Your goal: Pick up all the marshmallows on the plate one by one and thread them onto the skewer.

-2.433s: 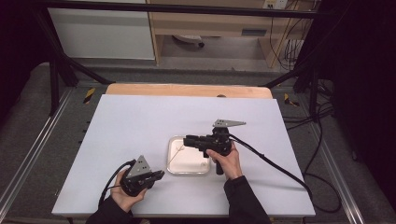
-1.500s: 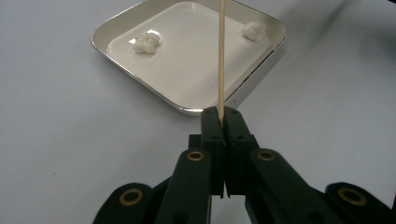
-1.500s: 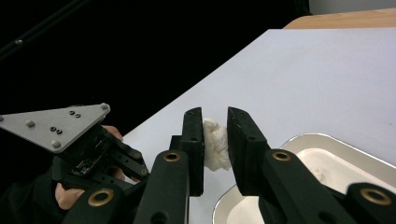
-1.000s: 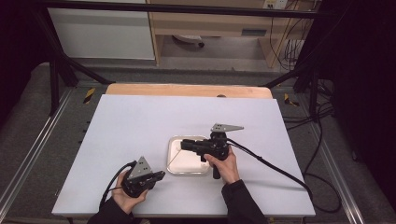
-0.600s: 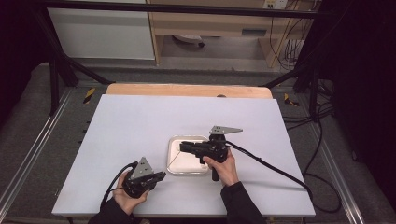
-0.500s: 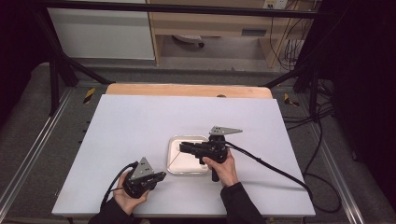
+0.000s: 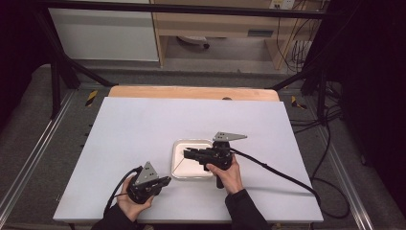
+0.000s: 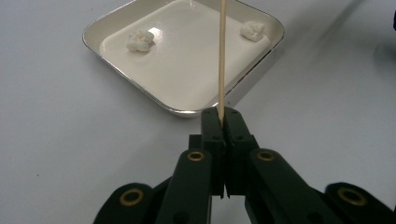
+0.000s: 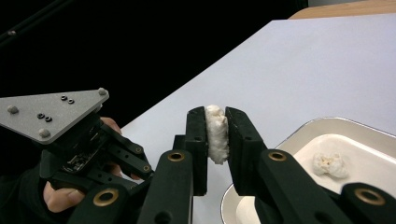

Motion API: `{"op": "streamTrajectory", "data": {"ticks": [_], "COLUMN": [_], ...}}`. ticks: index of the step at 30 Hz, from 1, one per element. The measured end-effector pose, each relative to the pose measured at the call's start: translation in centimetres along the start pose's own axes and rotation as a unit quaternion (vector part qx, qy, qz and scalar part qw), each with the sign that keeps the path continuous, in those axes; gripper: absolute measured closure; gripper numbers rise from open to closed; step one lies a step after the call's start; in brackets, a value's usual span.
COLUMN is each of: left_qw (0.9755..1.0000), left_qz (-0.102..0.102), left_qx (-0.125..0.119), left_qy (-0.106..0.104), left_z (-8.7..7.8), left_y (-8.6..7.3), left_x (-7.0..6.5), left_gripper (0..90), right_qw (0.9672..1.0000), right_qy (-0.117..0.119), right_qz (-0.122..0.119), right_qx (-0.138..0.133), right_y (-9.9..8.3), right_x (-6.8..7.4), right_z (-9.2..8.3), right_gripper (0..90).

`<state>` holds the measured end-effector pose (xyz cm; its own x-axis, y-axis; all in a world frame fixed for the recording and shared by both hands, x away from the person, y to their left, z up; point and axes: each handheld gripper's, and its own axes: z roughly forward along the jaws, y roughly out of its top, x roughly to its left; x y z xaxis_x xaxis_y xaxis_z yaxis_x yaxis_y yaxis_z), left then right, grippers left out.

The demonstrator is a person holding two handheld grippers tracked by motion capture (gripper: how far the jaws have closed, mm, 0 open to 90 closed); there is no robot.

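A white desk [image 7: 143,134] is carrying a shallow square tray [image 7: 178,165], and the tray is serving as the landmark here. Beyond the tray, a strip of bare wood [image 7: 191,92] is running along the far edge of the desk, and past that a dim room with a grey floor, a pale cabinet [image 7: 105,33], wooden shelving and loose cables at the far right is showing in the high view.

The high view is giving the whole layout: the left tongs [image 7: 163,181] are sitting just left of the tray's near corner, and the right tongs [image 7: 187,154] are hanging over the tray, pointing leftwards across it. The left gripper view is adding what the high view is leaving too small to read: two white popcorn-like pieces [image 8: 140,40] are lying inside the tray, one toward each far corner. The right gripper view is showing one such piece in the tray [image 9: 330,164] and the left hand [image 9: 60,196] beyond the tray's rim.

The left tongs [image 8: 223,116] are pressed together on a thin wooden skewer [image 8: 222,56], whose long axis is running from the jaws out over the tray's middle, pointing away from the person. The right tongs [image 9: 217,135] are pinching a white puffed piece [image 9: 215,133] above the tray's left edge
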<state>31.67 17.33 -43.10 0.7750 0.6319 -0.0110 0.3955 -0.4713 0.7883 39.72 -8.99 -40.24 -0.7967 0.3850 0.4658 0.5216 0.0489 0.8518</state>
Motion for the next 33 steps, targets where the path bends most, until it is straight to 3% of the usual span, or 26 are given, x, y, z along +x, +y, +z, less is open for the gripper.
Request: {"op": "streamTrajectory", "data": {"ticks": [33], "left_qw": [1.0000], "left_qz": [-0.002], "left_qx": [-0.003], "left_qy": [0.001], "left_z": [0.38], "left_y": [0.24], "left_x": [-0.47], "left_gripper": [89.0], "right_qw": [1.0000], "right_qy": [0.001], "right_qz": [0.000], "right_qx": [0.004], "right_y": [-0.80], "right_x": [0.33], "right_z": [0.33], "right_gripper": [81.0]}}
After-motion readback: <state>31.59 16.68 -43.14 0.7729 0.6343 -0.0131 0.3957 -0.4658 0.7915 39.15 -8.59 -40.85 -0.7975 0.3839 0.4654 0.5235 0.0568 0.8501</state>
